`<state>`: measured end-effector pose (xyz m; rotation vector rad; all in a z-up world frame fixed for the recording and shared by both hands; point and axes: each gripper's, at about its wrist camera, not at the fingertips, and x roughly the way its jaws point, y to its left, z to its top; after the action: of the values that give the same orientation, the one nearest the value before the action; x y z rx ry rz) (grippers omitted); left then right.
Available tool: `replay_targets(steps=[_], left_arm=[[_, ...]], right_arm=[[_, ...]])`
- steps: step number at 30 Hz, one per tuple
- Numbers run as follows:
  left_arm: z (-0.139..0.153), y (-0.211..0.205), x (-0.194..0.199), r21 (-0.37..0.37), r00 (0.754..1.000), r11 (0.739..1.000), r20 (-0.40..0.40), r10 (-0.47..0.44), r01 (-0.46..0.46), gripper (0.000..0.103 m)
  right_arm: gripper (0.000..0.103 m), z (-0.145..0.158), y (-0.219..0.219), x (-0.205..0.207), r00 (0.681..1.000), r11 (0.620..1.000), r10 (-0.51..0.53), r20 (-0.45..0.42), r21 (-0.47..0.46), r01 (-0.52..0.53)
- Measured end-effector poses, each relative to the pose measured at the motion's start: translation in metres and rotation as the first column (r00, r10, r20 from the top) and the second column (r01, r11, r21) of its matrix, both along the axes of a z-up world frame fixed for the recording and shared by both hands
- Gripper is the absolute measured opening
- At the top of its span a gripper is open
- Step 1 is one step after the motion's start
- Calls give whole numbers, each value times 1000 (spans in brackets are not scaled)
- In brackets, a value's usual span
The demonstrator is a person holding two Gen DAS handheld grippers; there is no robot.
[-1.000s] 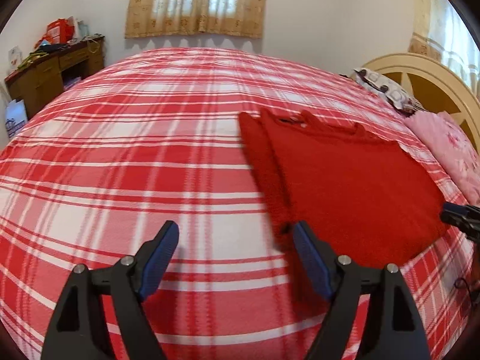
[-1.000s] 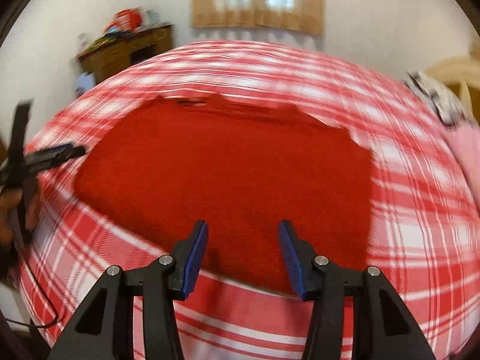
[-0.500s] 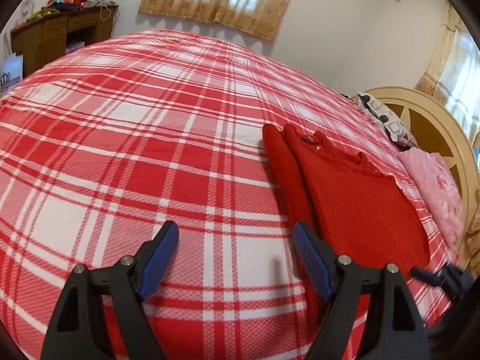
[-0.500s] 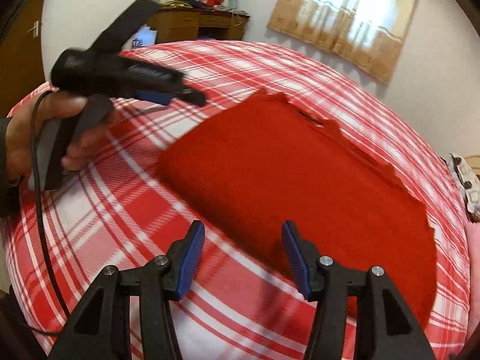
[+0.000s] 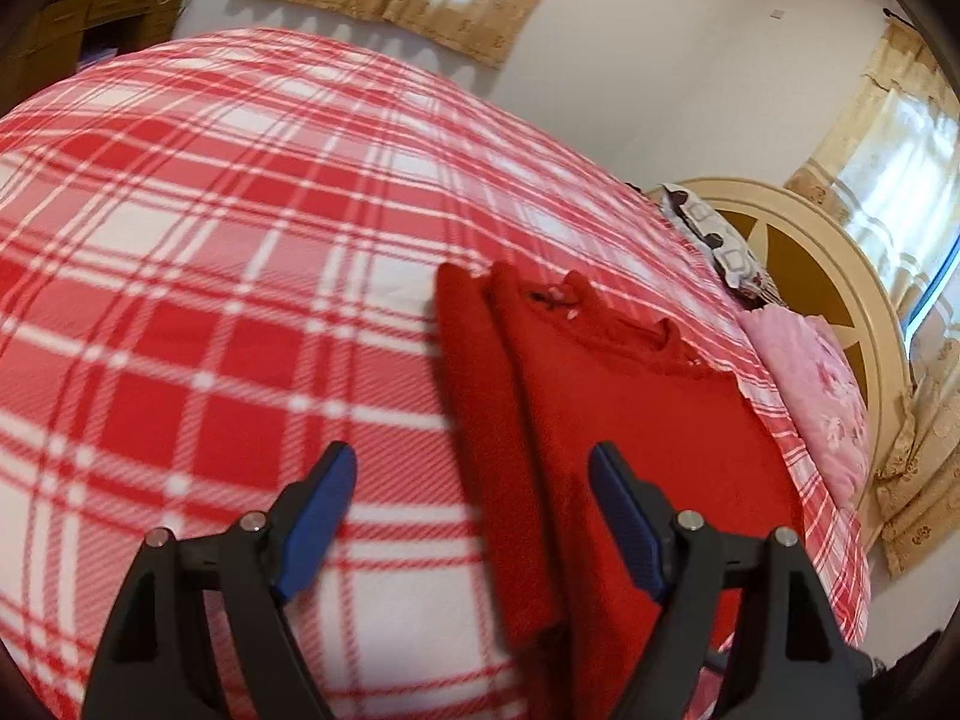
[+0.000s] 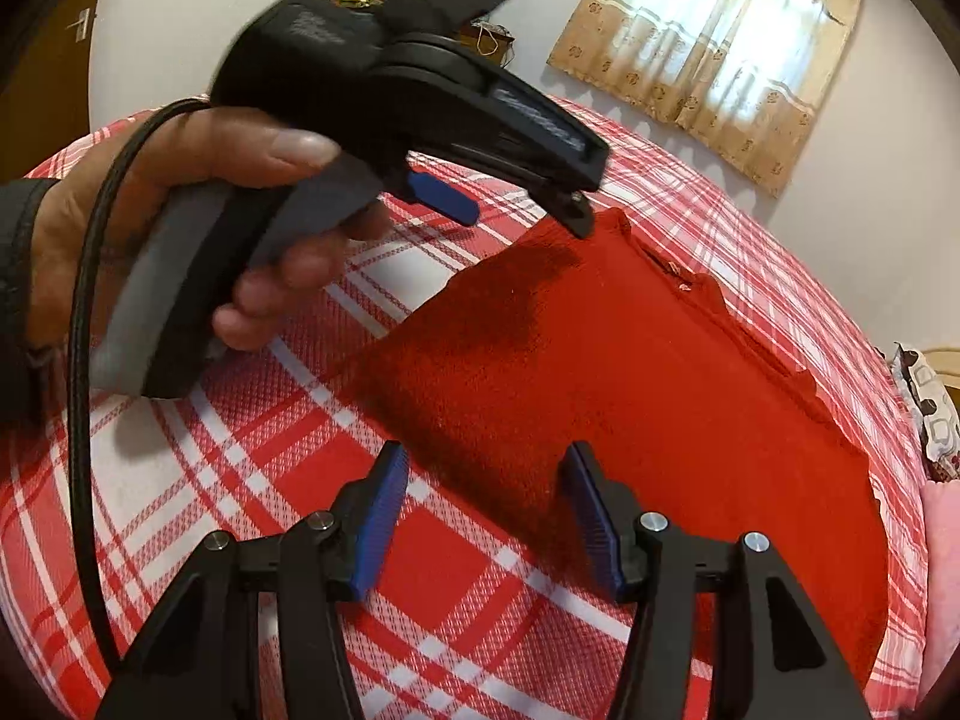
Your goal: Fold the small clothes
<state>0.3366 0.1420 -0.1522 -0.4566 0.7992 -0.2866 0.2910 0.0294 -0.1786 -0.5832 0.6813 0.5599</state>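
Left wrist view: your left gripper (image 5: pixel 471 468) hangs with fingers spread and empty above the red sweater (image 5: pixel 630 420) lying folded on the plaid bed (image 5: pixel 180 300); its near hem is blurred. Right wrist view: your right gripper (image 6: pixel 483 471) gapes empty too, your left hand (image 6: pixel 180 210) hiding the bed's far corner.
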Motion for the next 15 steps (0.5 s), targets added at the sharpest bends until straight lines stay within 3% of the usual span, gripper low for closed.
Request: replay_targets(steps=[15], left_arm=[[-8, -5, 32, -67, 999, 997, 0, -34, 34, 81]], right_arm=[[56, -5, 15, 0, 999, 1000, 2, 51, -9, -2]])
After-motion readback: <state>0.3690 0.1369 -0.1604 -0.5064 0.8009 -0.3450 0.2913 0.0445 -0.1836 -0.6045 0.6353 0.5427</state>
